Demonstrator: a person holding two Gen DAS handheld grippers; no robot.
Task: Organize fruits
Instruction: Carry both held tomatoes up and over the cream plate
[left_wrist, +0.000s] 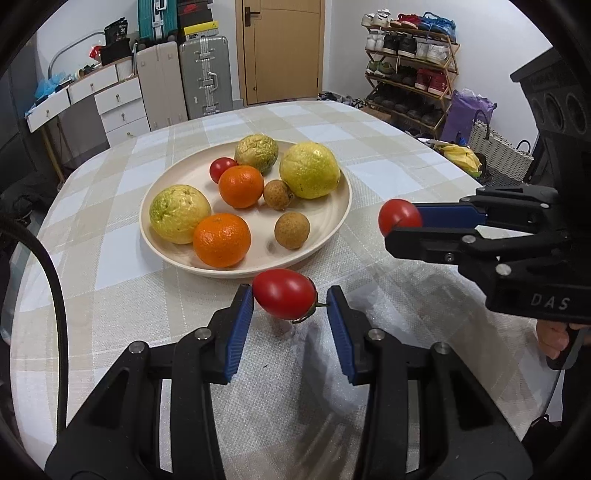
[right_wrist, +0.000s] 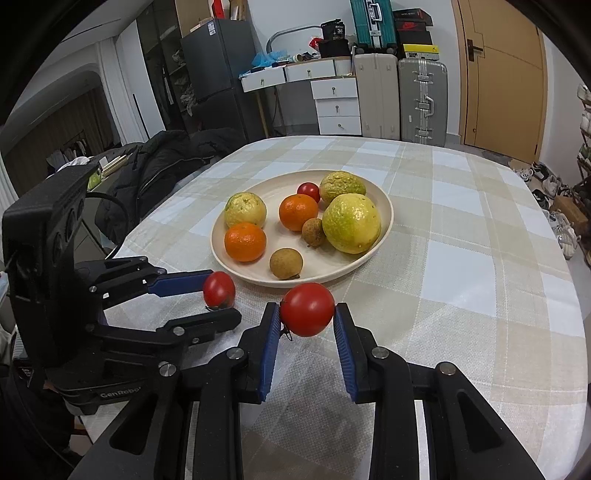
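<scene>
- carrying step: left gripper clamps an oval tomato; right gripper clamps a round tomato.
- next, likely: release both into the plate just ahead.

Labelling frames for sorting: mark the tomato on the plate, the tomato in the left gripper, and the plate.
Tomato on the plate (left_wrist: 222, 168), left wrist view, its top.
Tomato in the left gripper (left_wrist: 284, 298), left wrist view, its middle.
Plate (left_wrist: 334, 218), left wrist view, bare inner wall.
</scene>
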